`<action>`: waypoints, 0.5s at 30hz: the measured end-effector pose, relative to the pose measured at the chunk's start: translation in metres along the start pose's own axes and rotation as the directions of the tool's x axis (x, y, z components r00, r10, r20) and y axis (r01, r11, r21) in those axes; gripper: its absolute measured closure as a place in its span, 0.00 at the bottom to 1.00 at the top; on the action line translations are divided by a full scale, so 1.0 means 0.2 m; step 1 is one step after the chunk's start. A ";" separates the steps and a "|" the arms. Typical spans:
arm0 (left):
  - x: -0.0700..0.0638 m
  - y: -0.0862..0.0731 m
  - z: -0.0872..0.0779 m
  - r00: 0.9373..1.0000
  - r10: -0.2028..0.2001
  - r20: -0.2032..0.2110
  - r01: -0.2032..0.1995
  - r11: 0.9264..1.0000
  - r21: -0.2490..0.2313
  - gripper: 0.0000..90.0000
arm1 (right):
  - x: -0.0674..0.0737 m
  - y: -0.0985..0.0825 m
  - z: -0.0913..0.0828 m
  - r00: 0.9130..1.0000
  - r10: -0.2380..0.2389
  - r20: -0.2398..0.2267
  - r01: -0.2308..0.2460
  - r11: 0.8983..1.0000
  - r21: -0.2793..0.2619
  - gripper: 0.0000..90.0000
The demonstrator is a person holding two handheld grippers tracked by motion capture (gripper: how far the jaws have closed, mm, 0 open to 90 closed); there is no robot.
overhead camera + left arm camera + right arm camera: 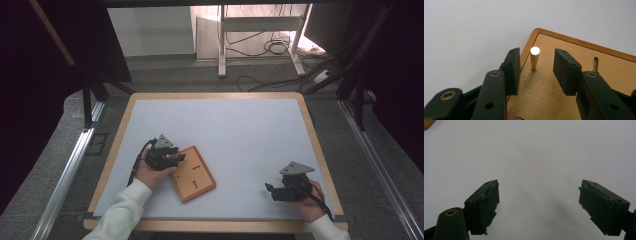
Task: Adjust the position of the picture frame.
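At the lower left of the high view, the left claw [178, 158] sits over the near-left corner of the wooden board [196, 176] on the white bench [235, 130]. In the left gripper view a small upright wooden peg [534, 59] stands in the board between the jaws, which are apart and not touching it. Lower right, the right claw [270, 189] rests on bare bench, jaws wide apart with nothing between them.

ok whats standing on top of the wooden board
One small wooden peg stands upright near the corner of the wooden board, between the left gripper's jaws. The jaws cover part of the board.
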State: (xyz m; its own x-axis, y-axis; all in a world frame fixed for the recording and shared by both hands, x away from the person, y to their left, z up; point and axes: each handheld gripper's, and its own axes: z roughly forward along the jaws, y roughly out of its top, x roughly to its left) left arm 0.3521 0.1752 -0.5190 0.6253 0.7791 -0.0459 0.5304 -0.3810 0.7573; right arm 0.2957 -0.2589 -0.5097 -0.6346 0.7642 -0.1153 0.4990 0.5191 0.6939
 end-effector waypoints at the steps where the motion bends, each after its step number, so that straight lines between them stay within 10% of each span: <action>1: 0.00 0.00 0.00 1.000 0.002 0.000 -0.002 1.000 0.000 0.66 | 0.00 0.00 0.00 1.000 0.001 0.000 -0.001 1.000 0.000 0.19; 15: 0.02 0.01 0.04 1.000 0.013 0.006 -0.013 1.000 0.005 0.94 | 0.00 0.00 0.01 1.000 0.003 0.003 -0.003 1.000 0.003 0.19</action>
State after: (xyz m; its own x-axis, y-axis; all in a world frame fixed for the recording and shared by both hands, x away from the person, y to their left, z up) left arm 0.3599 0.1736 -0.5227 0.6352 0.7713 -0.0399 0.5252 -0.3935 0.7545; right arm 0.2967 -0.2595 -0.5108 -0.6309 0.7672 -0.1154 0.5028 0.5176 0.6923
